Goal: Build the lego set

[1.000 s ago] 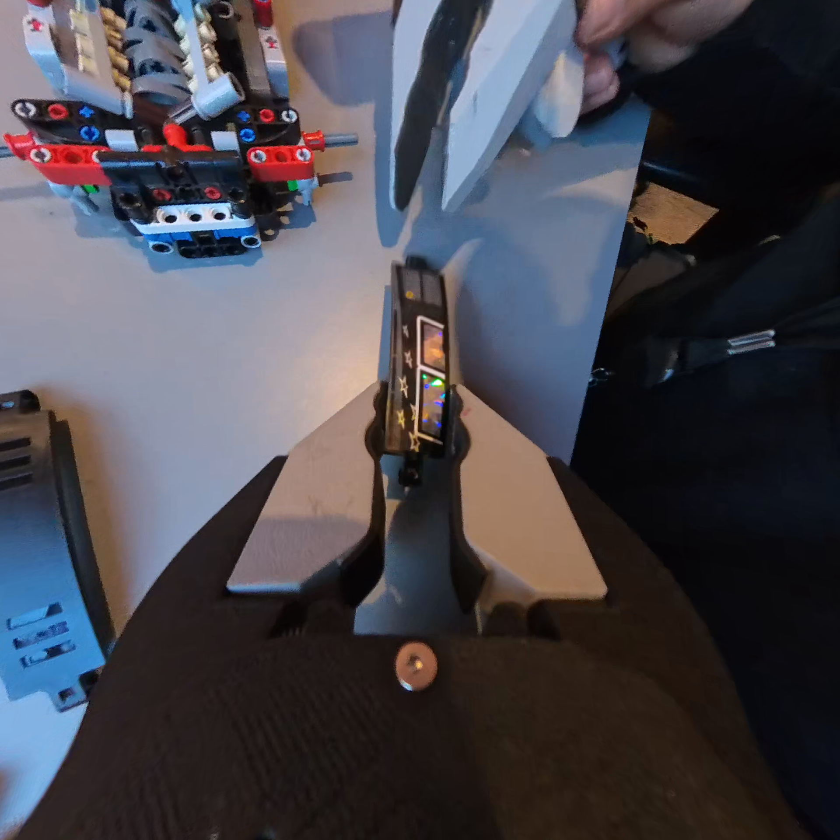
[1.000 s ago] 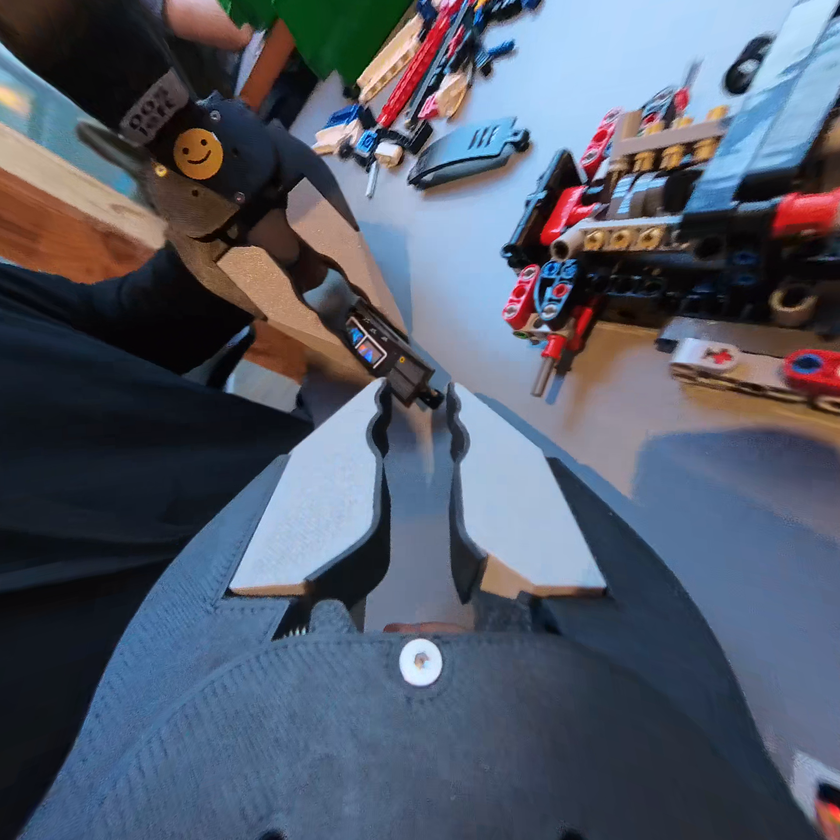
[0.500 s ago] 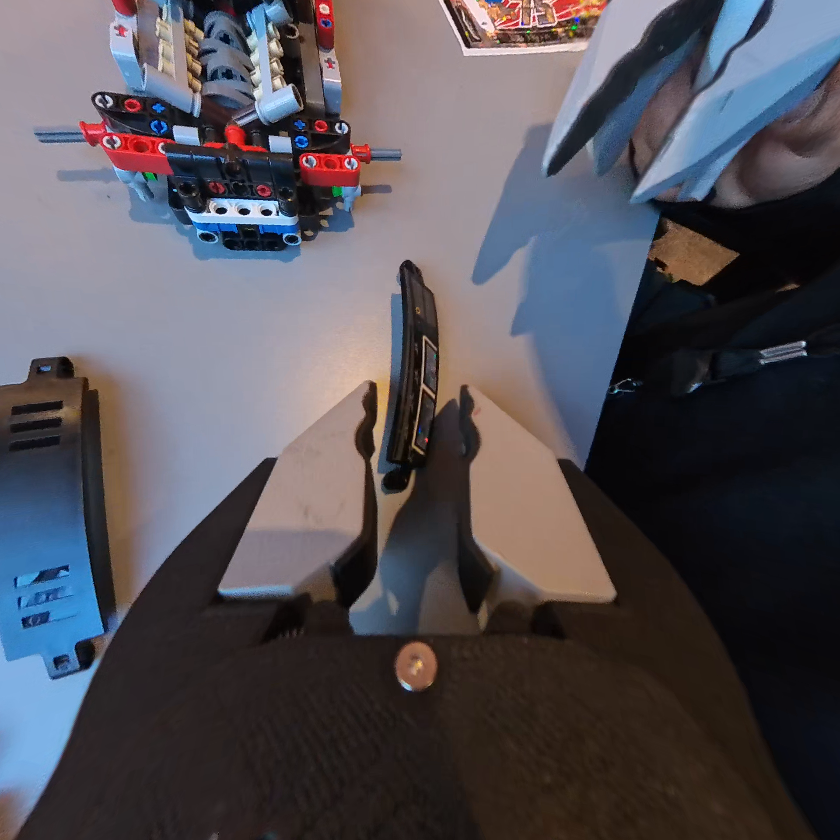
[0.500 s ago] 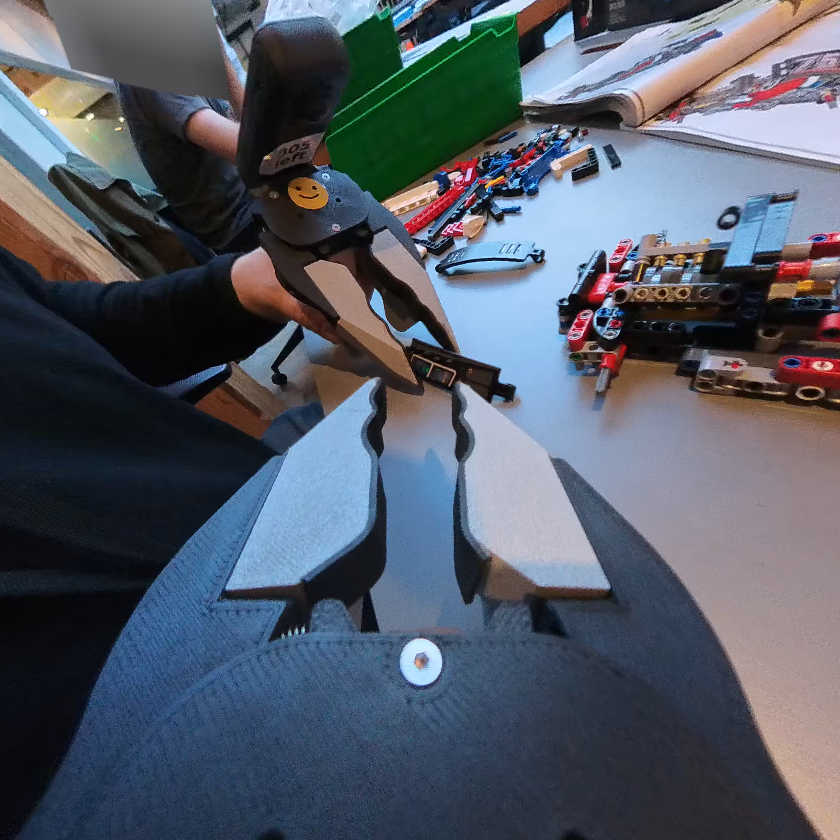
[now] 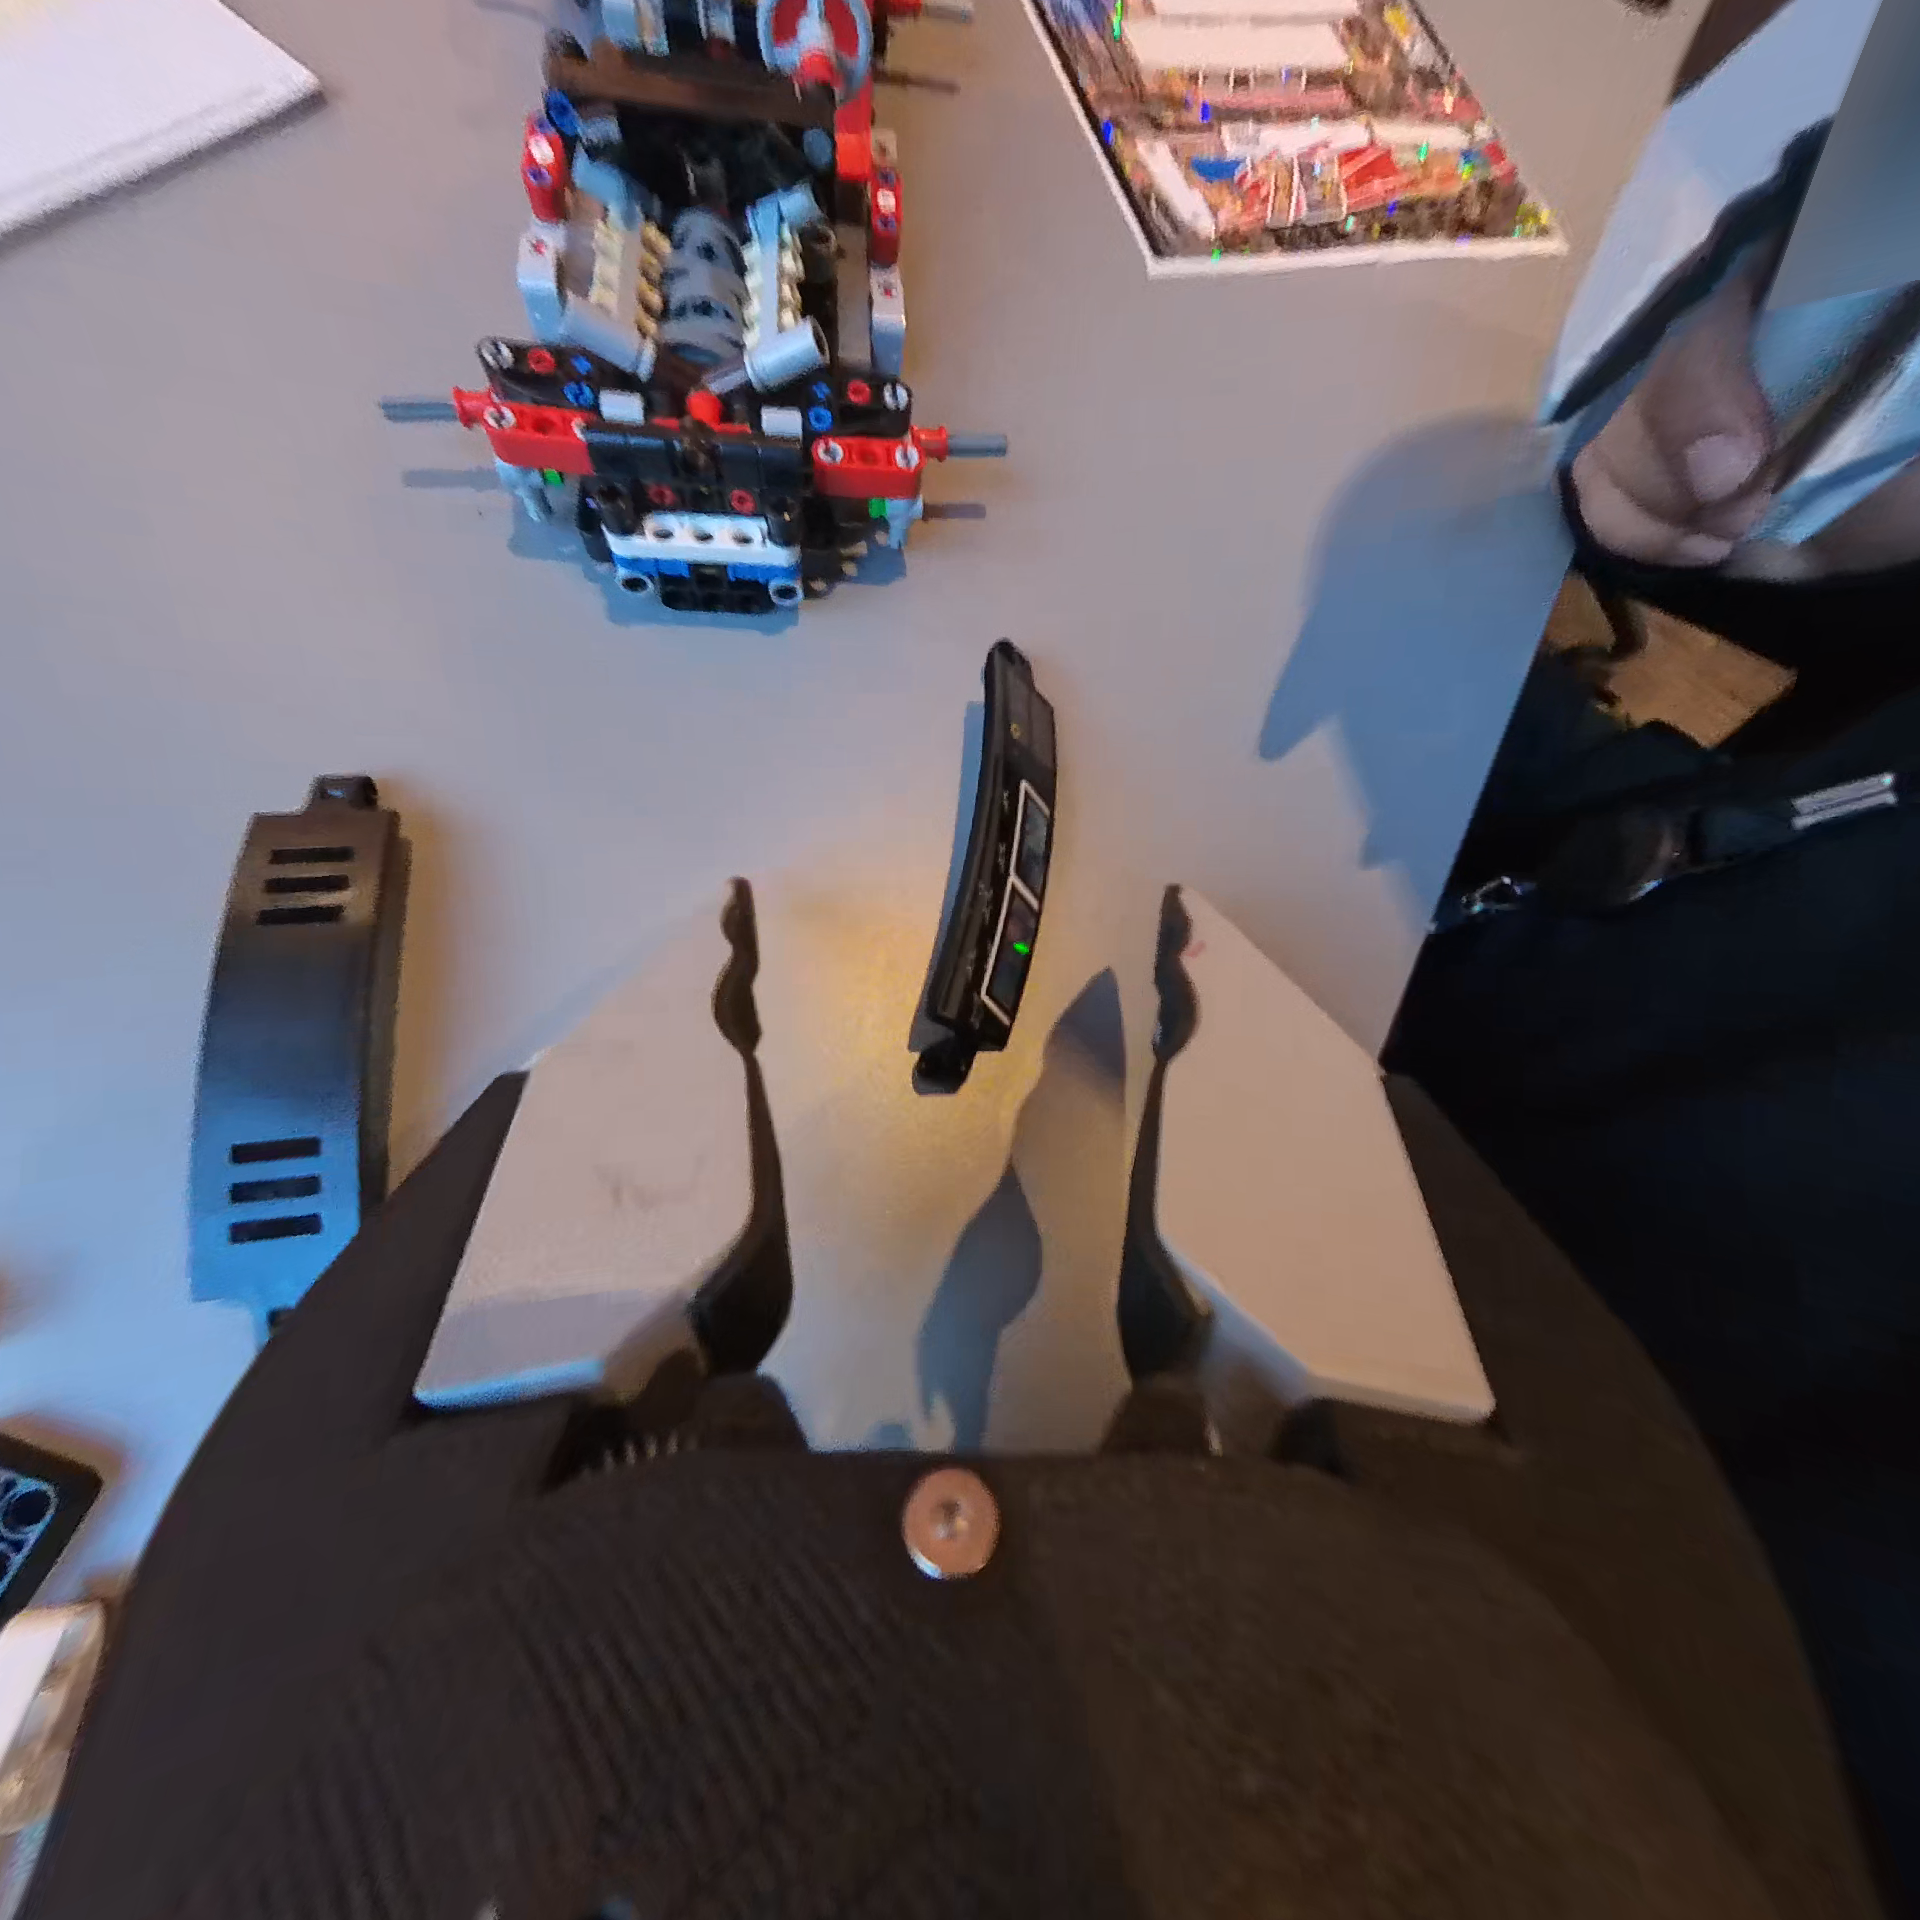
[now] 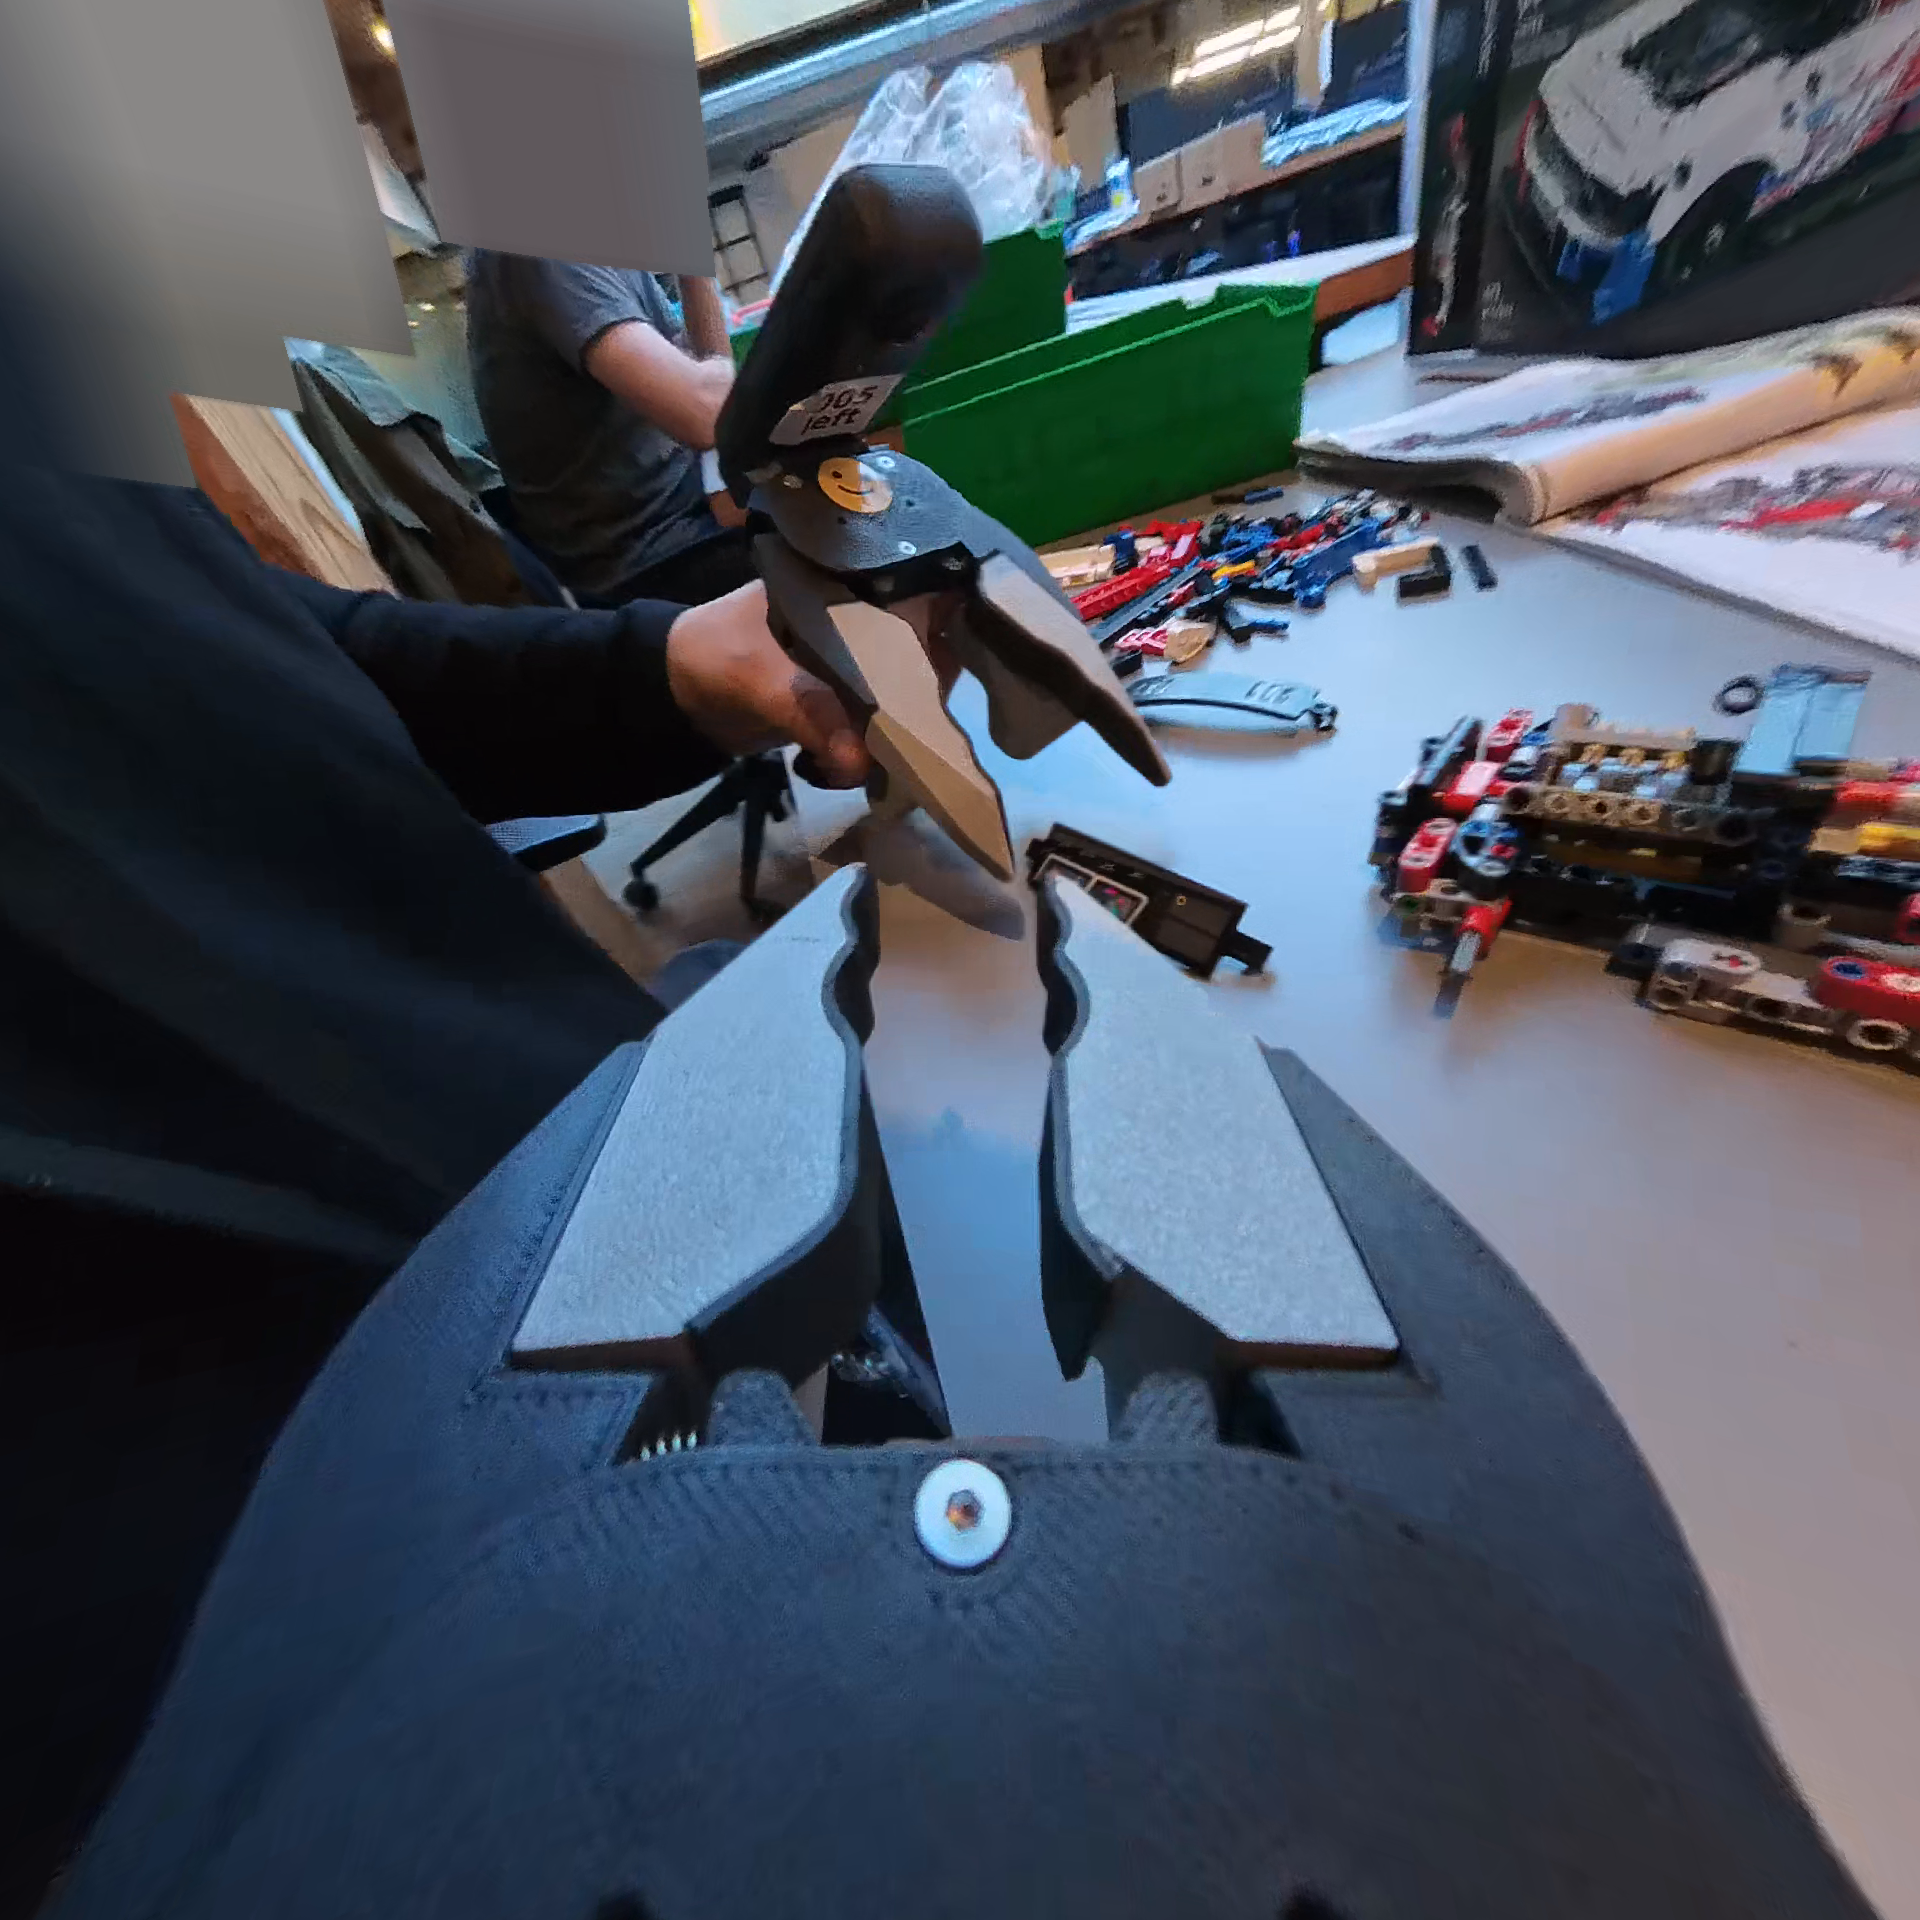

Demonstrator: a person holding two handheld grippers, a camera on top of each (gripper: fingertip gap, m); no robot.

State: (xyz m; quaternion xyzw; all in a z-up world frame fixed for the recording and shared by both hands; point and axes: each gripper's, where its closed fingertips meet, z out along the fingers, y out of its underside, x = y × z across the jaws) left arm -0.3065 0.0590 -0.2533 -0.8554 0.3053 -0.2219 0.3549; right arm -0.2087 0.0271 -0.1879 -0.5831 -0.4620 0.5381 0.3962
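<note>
A curved black panel with a sticker (image 5: 1003, 852) lies flat on the grey table, free of both grippers. My left gripper (image 5: 956, 896) is wide open and empty, raised just above the panel's near end. In the right wrist view the left gripper (image 6: 1081, 821) hangs over the panel (image 6: 1153, 914). My right gripper (image 6: 951, 878) is open and empty, held off the table near its edge and pointing toward the panel. The part-built red, black and grey chassis (image 5: 707, 416) stands farther back, and it also shows in the right wrist view (image 6: 1642, 831).
A black vented panel (image 5: 296, 1039) lies left of my left gripper. A sticker sheet (image 5: 1299, 125) lies at the back right. The table edge (image 5: 1475, 831) runs close on the right. Loose pieces (image 6: 1247, 571), green bins (image 6: 1101, 416), open booklets (image 6: 1662, 436) and a seated person (image 6: 582, 416) are beyond.
My left gripper has let go of the curved panel, opened wide and lifted back; the panel now lies on the table. My right gripper has drawn up and away from it.
</note>
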